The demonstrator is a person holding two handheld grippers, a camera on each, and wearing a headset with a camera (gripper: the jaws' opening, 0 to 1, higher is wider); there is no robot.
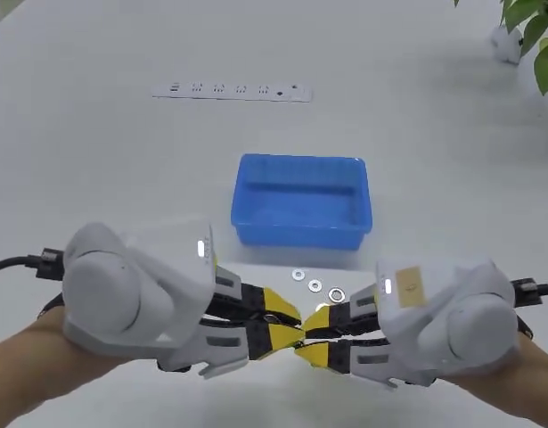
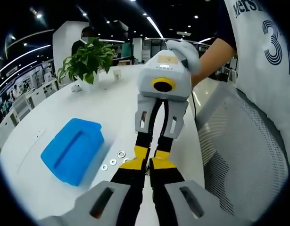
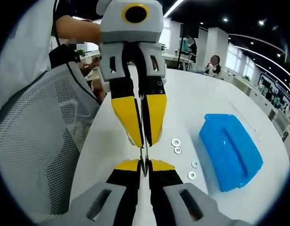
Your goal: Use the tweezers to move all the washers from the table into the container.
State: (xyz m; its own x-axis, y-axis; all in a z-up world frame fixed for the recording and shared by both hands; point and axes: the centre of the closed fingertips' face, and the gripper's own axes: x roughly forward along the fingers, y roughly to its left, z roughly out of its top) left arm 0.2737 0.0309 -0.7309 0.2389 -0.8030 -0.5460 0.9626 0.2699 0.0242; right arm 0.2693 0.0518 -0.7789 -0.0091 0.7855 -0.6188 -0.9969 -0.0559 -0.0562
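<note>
Gripping step, no washer lifted yet. The left tongs [image 1: 285, 324] and right tongs [image 1: 313, 337] meet tip to tip, both pinched narrow on the tweezers [image 3: 144, 161]. The washers [image 1: 314, 285] lie on the tabletop [image 1: 122, 160], just in front of the blue container [image 1: 296, 234]. Judged next move: settle the tweezers in a working hold, then aim at the nearest washer. The tweezers show as a thin sliver — their tips are hidden between the tongs, and the washer count is uncertain.

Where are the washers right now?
In the head view the washers lie in a short row on the white table, just nearer than the blue container and close to the right gripper.
</note>
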